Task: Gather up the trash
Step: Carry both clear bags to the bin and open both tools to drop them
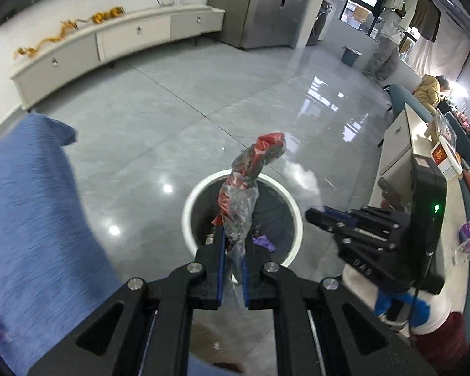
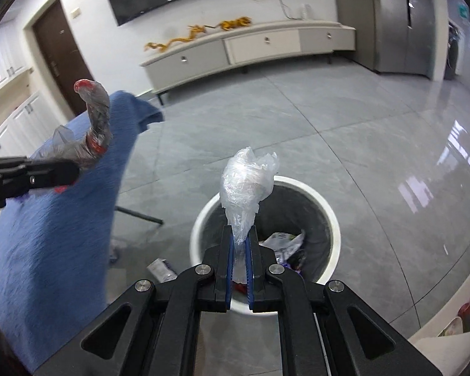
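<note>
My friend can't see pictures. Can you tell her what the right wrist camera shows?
The right gripper pinches a clear crumpled plastic bag above a white trash bin. On the left, the left gripper holds a red-and-clear wrapper.

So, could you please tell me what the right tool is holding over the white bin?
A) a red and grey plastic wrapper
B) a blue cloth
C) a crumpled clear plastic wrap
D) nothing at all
C: the right tool is shut on a crumpled clear plastic wrap above the white bin; the red and grey wrapper sits in the left tool.
</note>
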Motion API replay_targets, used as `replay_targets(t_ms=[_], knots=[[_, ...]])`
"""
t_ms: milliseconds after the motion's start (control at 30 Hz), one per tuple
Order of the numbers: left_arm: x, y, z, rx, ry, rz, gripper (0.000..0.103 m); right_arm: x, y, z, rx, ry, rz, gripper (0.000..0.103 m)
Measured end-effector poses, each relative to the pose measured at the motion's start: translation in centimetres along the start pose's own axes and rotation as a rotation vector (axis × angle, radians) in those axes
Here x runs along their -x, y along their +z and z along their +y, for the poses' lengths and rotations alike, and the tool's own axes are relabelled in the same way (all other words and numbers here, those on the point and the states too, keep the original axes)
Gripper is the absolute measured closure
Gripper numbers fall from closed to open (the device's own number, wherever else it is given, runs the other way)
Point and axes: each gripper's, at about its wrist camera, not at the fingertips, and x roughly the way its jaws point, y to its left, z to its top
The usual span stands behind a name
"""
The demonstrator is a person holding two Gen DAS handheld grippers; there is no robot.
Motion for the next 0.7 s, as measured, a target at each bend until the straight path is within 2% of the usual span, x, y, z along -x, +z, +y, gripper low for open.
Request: replay_targets(t_ms=[100,133,200,233,267,433,533,700], knots=[[-2.6,1.5,-0.4,0.011,-0.029,0.024,0.093,-1.6,0.4,-1.1,-0.016,-0.009,0.016,0.092],[-3.2,1.8,-0.5,0.014,-0.039,0.029,0.089,-2.2,0.4,-1.1,-0.020,-0.017,0.023,0.090],[-4.0,2.0,-0.4,0.022,-0.044,0.029,0.068,-3.4,0.5,-1.6,-0.029,-0.034,0.044,0.073],[-4.2,2.2,-0.4,0.030,-0.046,0.023,0.054,-3.6,0.4,-1.7,-0.029,-0.045,0.052,0.070],[-4.1,2.2,-0.4,0.041,-0.051,0.012,0.049,-3.7,-0.1,-1.7,-0.029,-0.053,0.058,0.066],[-3.4,2.0,-0.1,0.046,-0.051,0.001,0.049,-3.2,-1.1,-2.1,-0.039,-0.063,0.071,0.065],[-1.8,1.3,0.0,0.038,-0.007,-0.024,0.049,-2.4,-1.4,-2.0,-0.026,-0.068,0.073,0.064],[1.9,-0.9,1.0,0.055,0.086,-0.110,0.049,0.0,-1.4,-0.9,0.020,-0.050,0.051,0.057]])
